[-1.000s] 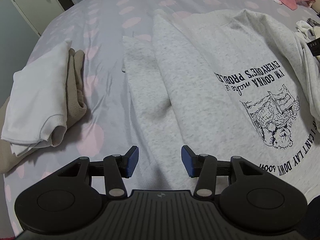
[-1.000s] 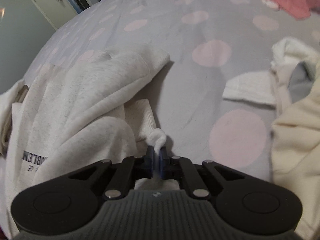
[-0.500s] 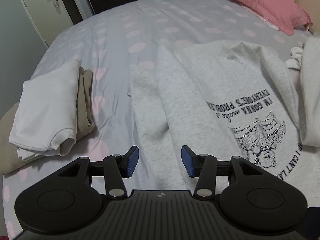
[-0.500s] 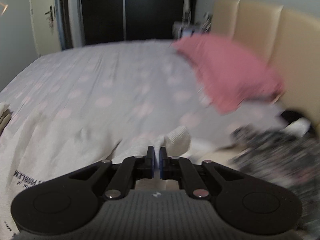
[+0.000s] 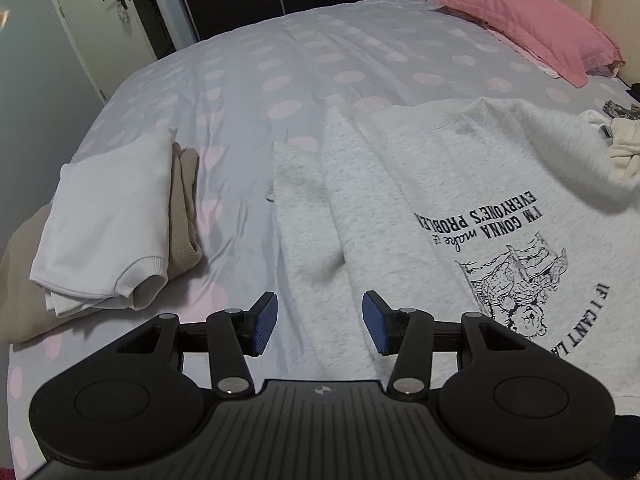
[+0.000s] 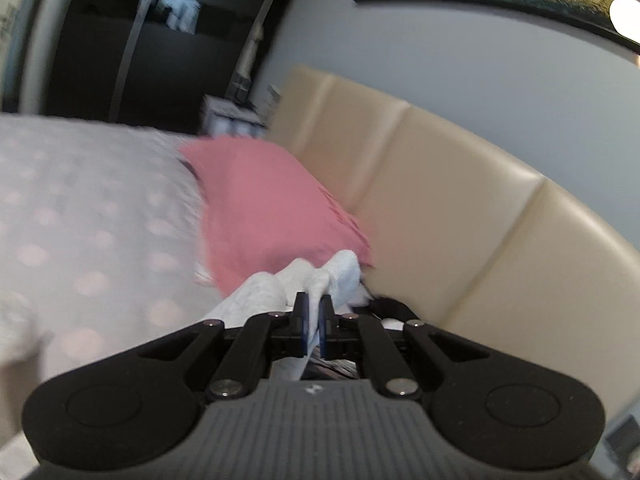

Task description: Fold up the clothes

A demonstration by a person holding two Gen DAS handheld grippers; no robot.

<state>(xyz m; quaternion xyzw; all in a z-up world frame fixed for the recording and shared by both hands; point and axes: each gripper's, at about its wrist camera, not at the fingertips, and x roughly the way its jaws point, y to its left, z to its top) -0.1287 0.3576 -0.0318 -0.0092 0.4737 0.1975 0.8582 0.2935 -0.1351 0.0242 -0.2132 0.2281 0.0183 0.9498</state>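
A light grey sweatshirt (image 5: 460, 184) with black print lies spread on the bed, its left sleeve folded over the body. My left gripper (image 5: 318, 322) hovers open above its lower left part, nothing between the blue pads. My right gripper (image 6: 314, 312) is shut on the ribbed cuff (image 6: 336, 270) of the sweatshirt's sleeve and holds it high, pointing toward the headboard. That lifted sleeve (image 5: 560, 148) shows at the right of the left wrist view.
A folded white garment (image 5: 108, 216) lies on beige ones (image 5: 186, 216) at the bed's left edge. A pink pillow (image 5: 528, 28) rests by the padded headboard (image 6: 460, 208). Loose clothes (image 5: 622, 140) pile at the far right. The spotted bedsheet (image 5: 280, 80) stretches beyond.
My right gripper rose steeply with the cuff and swung from facing the bed to facing the headboard. The left gripper lifted a little, showing more of the bed. The right sleeve came off the sweatshirt's body.
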